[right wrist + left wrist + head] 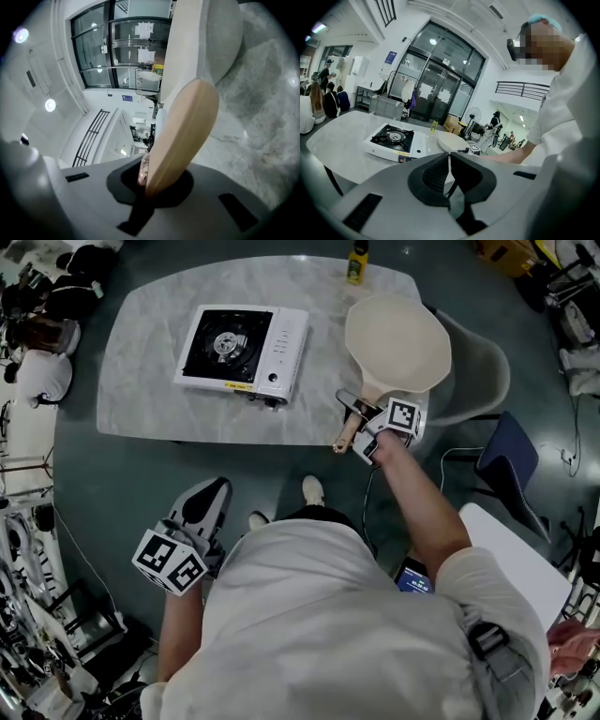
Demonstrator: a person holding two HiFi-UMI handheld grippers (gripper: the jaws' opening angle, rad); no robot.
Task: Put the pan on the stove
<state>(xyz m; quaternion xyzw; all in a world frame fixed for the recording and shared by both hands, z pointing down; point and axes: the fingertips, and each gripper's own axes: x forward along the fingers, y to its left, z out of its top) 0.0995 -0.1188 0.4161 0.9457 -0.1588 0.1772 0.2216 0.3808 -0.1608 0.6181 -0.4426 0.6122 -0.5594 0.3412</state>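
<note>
Pan: the cream pan (398, 343) sits flat at the right end of the worktop (150, 399). It is not on the burner yet, and its wooden handle (349, 430) points back over the near edge towards me.
Right tongs: my right tongs (361, 427) are clamped tight on the handle's end. I judge that grip gives me leverage to lift the pan level.
Grip detail: in the right gripper view the handle runs straight out from between the jaws, so the pan should follow my wrist without twisting.
Stove: the white stove (242, 348) stands well to the pan's left, burner bare, ready to take it.
Left tongs: my left tongs (208, 498) hang low by my side, jaws together on nothing, out of the way.
Bottle: a yellow bottle (356, 265) stands at the far edge, off the path to the stove.
</note>
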